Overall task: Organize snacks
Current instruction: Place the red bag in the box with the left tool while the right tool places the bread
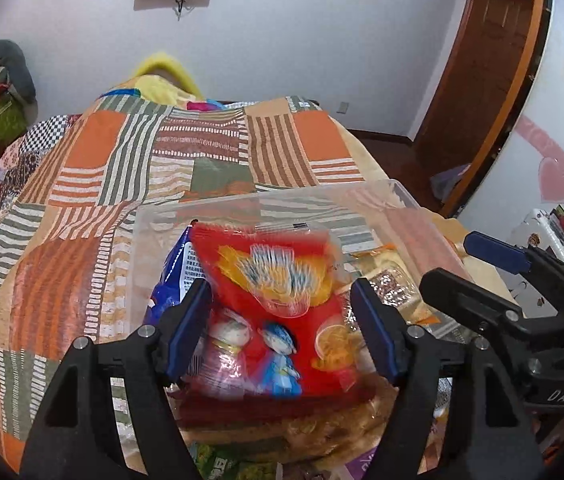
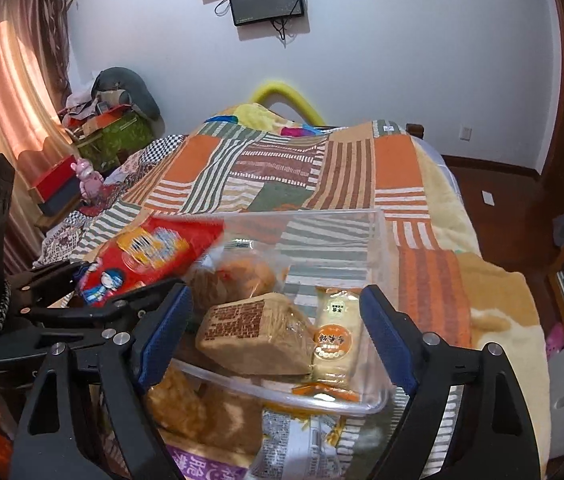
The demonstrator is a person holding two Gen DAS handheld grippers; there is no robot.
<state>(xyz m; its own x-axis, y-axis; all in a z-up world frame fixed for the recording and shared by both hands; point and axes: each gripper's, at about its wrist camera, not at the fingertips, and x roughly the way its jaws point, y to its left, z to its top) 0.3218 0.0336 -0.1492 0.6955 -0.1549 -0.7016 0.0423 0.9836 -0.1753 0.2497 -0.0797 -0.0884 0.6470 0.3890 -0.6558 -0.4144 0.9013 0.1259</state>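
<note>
A clear plastic bin (image 1: 402,196) sits on the patchwork bed. My left gripper (image 1: 282,320) is shut on a red cartoon snack bag (image 1: 277,280) and holds it over the bin's left side; the bag is blurred. It also shows in the right wrist view (image 2: 149,252), with the left gripper (image 2: 81,300) beside it. My right gripper (image 2: 277,328) is open and empty, just above the bin's near rim (image 2: 282,394). Inside the bin lie a brown labelled pack (image 2: 249,332), a pale biscuit pack (image 2: 338,336) and a bread bag (image 2: 241,272). A blue bag (image 1: 173,268) stands behind the red one.
More snack bags lie on the bed in front of the bin: a golden one (image 2: 185,404), a purple one (image 2: 201,464) and a clear printed one (image 2: 302,444). The quilt (image 1: 129,152) stretches beyond. A wooden door (image 1: 482,60) and floor are at the right.
</note>
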